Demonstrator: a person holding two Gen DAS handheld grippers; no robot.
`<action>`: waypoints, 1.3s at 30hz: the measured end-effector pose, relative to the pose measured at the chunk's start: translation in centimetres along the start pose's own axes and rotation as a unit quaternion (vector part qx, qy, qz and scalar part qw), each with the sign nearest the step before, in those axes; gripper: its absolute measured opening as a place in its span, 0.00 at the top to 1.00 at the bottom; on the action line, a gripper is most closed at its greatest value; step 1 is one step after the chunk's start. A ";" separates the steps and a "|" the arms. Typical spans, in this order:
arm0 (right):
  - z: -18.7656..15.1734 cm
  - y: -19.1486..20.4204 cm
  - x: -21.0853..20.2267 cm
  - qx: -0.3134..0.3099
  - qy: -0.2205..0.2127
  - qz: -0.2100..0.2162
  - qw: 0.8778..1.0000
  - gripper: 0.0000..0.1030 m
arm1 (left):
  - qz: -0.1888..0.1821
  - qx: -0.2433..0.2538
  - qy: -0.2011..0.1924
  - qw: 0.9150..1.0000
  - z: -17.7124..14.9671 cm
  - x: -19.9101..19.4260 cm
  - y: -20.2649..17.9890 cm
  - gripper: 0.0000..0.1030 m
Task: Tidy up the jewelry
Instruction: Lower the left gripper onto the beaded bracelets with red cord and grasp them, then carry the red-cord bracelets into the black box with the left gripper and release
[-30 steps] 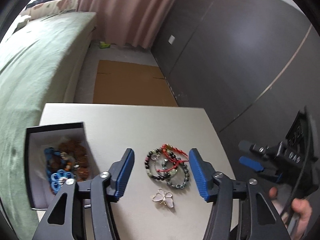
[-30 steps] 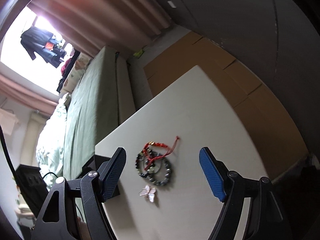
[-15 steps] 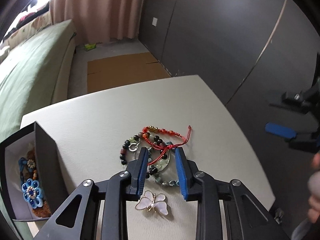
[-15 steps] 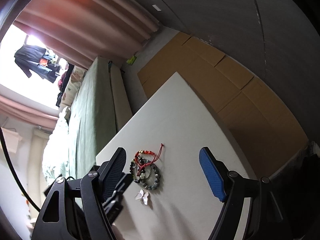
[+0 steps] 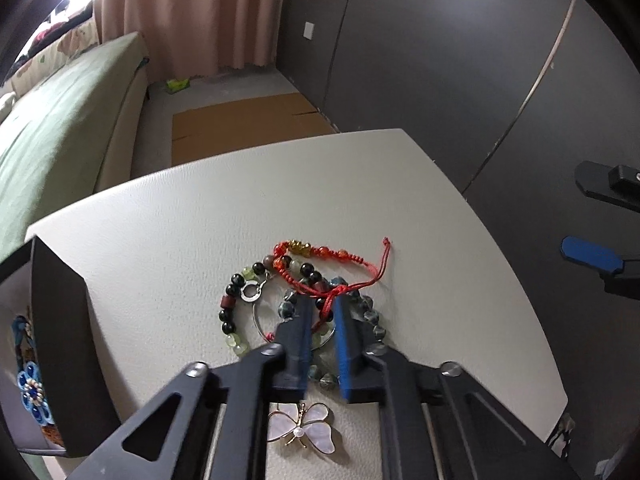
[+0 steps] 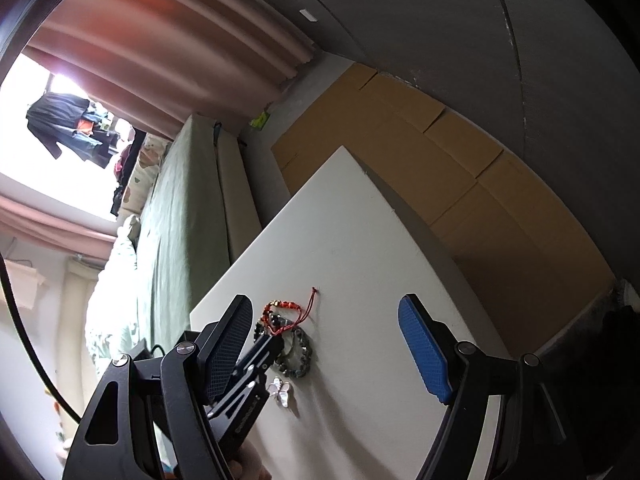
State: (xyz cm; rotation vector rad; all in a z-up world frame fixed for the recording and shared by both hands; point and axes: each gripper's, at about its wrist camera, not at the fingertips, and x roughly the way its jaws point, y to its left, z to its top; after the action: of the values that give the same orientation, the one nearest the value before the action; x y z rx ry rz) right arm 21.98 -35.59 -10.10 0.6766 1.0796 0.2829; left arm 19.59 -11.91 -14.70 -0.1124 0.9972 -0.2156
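A pile of bracelets lies mid-table: a red cord bracelet with orange beads across a dark-and-green beaded one and a blue-grey beaded one. My left gripper is down on the pile, its jaws closing, with the red cord's knotted strands pinched between the blue pads. A pearly butterfly brooch lies just below the jaws. In the right wrist view the left gripper sits on the pile. My right gripper hovers wide open above the table and holds nothing.
A black box stands at the table's left edge with a blue flower piece and other jewelry inside. Beyond the table are a green bed, flat cardboard on the floor and a dark wardrobe wall.
My left gripper came down onto the bracelet pile and its jaws went from wide apart to nearly together around the red cord. The right gripper stayed open and hardly moved.
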 end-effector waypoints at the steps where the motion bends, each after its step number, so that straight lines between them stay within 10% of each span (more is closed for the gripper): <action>1: -0.1 0.1 0.1 -0.002 0.001 -0.001 1.000 0.26 | -0.004 -0.004 0.000 1.000 0.0 0.0 0.1 0.98; 23: -2.5 4.5 5.6 -0.062 0.062 0.003 0.996 0.27 | -0.053 -0.090 -0.103 0.989 1.8 -8.7 4.9 0.99; 31: -4.1 6.5 10.7 -0.084 0.108 -0.005 0.991 0.65 | -0.055 -0.119 -0.117 0.984 1.8 -10.4 7.6 0.99; 39: -4.9 7.4 13.3 -0.095 0.121 -0.029 0.988 0.76 | -0.061 -0.138 -0.129 0.980 1.4 -12.1 10.2 0.99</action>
State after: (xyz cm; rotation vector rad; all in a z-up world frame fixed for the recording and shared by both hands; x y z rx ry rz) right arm 24.58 -21.14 -16.36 0.4473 1.2829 0.4196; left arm 15.72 0.80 -5.96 -0.4457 0.7563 -0.1673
